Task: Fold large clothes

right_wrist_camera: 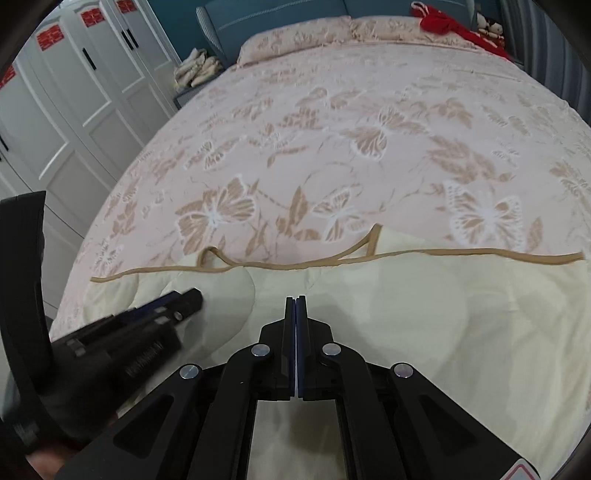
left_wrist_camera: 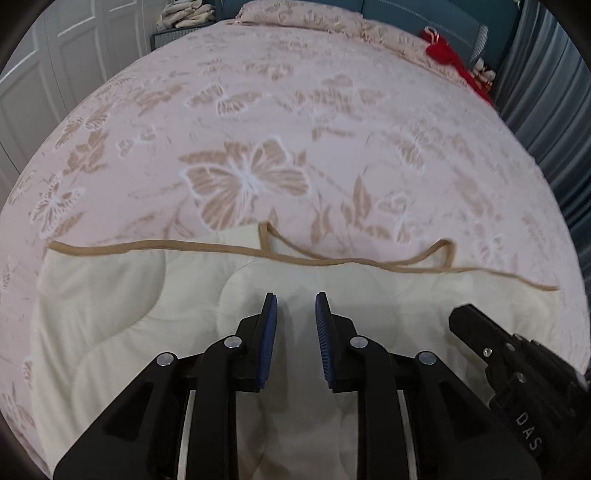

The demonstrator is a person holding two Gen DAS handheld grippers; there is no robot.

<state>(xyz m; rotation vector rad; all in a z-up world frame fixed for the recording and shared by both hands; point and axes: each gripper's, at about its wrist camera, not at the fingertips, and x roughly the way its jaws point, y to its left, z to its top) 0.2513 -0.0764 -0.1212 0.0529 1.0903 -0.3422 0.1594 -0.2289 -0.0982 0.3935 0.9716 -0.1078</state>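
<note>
Cream quilted cloth (left_wrist_camera: 122, 295) with tan binding (left_wrist_camera: 147, 246) lies spread on the near part of the bed (left_wrist_camera: 258, 110), its bound edge running across both views, with two small loops of binding poking up along it. Left claw (left_wrist_camera: 295, 306) hangs over the cloth, its blue pads (left_wrist_camera: 271, 325) spread a little apart with nothing between them. Right claw (right_wrist_camera: 295, 299) is pressed together, pads meeting, and pinches nothing; it also hangs over the cloth, just beside the left one. Each claw shows at the edge of the other's view. Butterfly-print bedspread covers the rest of the bed up to the pillows (right_wrist_camera: 295, 37). Red garment (right_wrist_camera: 443, 22) lies at the far corner by the headboard. White wardrobe doors (right_wrist_camera: 74, 92) stand to the left.
</note>
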